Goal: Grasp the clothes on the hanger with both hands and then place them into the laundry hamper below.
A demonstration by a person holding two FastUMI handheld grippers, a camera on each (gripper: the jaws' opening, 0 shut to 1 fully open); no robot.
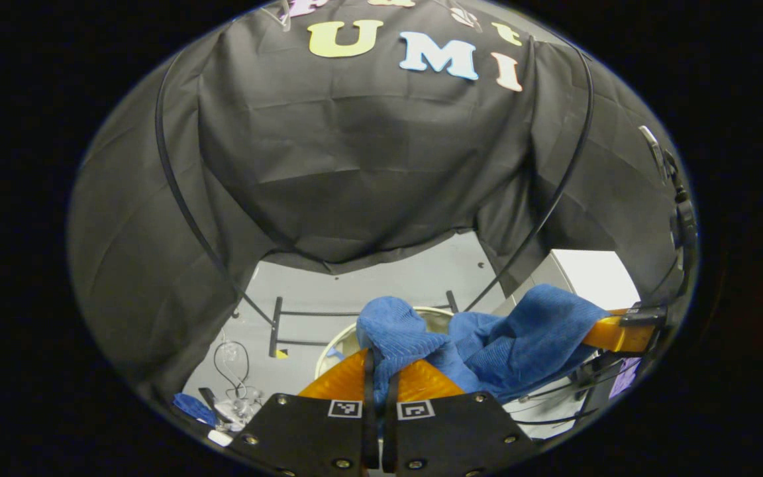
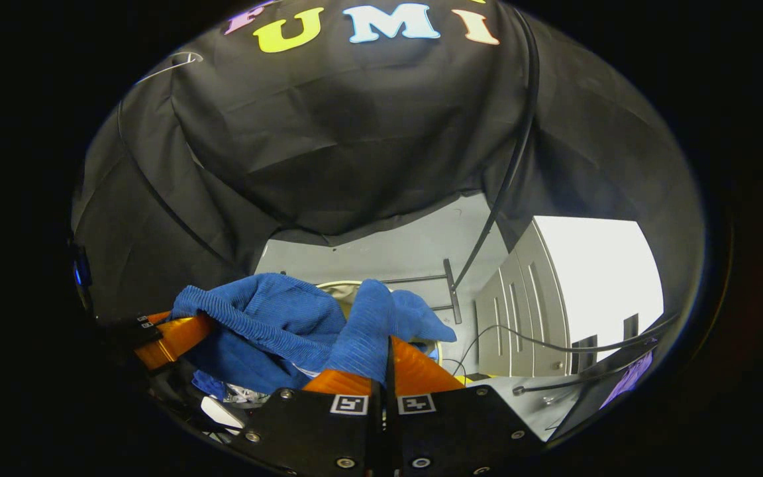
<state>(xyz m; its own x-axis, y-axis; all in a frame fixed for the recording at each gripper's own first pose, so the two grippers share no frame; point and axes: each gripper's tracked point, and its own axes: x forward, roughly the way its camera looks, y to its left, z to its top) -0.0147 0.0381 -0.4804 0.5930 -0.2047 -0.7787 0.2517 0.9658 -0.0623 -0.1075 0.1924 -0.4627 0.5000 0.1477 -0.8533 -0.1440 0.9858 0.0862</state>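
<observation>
**Blue garment held between two claws above the hamper**

Item 1. Left claw: orange fingers drawn together, pinching a fold of the blue garment, which bunches up just past the fingertips. The left gripper view also takes in the right claw at the far right edge, its orange finger touching the other end of the cloth.

Item 2. Right claw: orange fingers closed on a ribbed fold of the blue garment. The right gripper view takes in the left claw at the far left, with the cloth draped over its orange finger.

Item 3. Garment: blue, ribbed, slung between the two claws, off the floor.

Item 4. Laundry hamper: pale round rim below and behind the cloth, mostly covered; in the right gripper view its rim peeks over the garment.

Item 5. Black rack base on the grey floor, behind the hamper. The right gripper view adds a pale cabinet at right.
</observation>
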